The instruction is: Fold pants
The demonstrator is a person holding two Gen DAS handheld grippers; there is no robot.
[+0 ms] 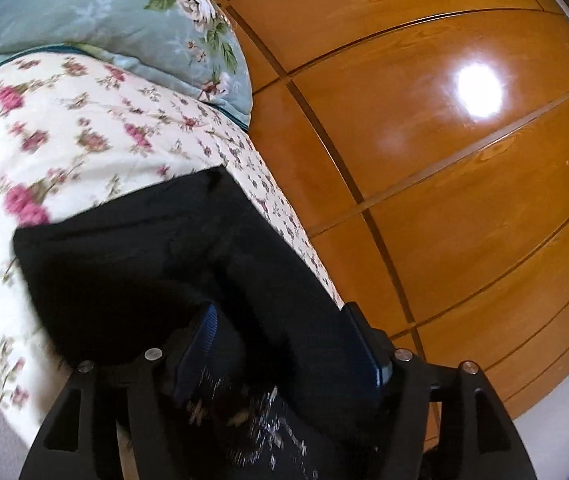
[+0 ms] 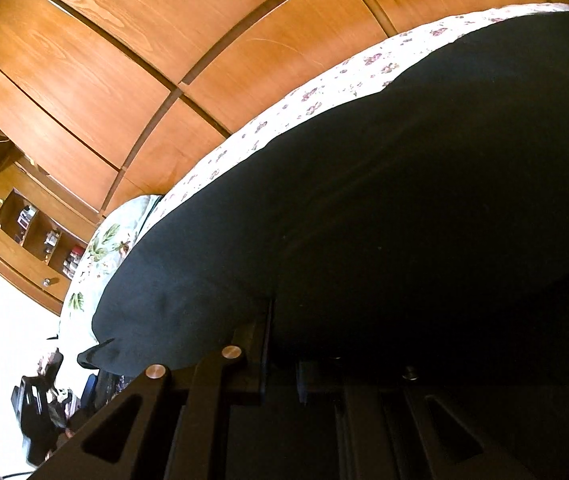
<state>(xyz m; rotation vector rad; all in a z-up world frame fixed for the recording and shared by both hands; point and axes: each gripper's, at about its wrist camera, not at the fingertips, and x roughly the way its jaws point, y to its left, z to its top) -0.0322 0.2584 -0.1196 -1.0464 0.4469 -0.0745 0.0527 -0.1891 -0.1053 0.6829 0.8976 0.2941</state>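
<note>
1. The wooden wardrobe [image 1: 424,160] is standing just beside the floral bedspread [image 1: 64,140].
2. The black pants [image 2: 364,208] are lying on that bedspread.
3. The left gripper [image 1: 284,340] is spreading wide over the pants.
4. The right gripper [image 2: 284,344] is pinching the pants fabric.

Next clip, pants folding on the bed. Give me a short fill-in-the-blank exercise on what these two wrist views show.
1. The pants lying on the flowered bedspread are ____ in colour.
2. The left gripper has its jaws ____, with dark cloth lying between them.
3. Behind the bed stands a wall of ____ panels.
4. The pillow at the head of the bed is pale ____ with a flower print.

Missing words: black; open; wooden; blue
</note>
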